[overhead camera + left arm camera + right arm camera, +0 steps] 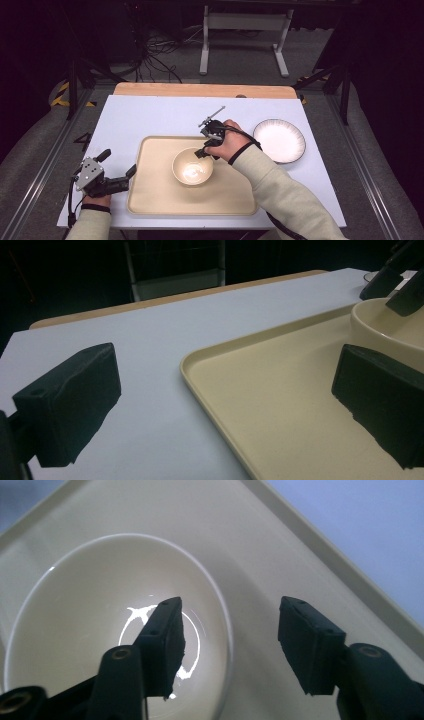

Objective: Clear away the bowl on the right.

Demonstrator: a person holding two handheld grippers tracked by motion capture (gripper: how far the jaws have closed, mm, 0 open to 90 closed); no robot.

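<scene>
High view adds plate (279, 140); right gripper (227, 645) jaws parted astride bowl (80, 625) rim; left gripper (220, 405) released.

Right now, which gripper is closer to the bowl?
Right. The right gripper is at the bowl, jaws open astride its rim, one jaw inside and one outside. The left gripper sits open at the tray's left edge, well clear of the bowl.

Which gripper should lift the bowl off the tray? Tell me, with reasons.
The right gripper. Its open jaws straddle the bowl's rim, one inside, one outside. The left gripper is open at the tray's left edge, farther from the bowl.
</scene>
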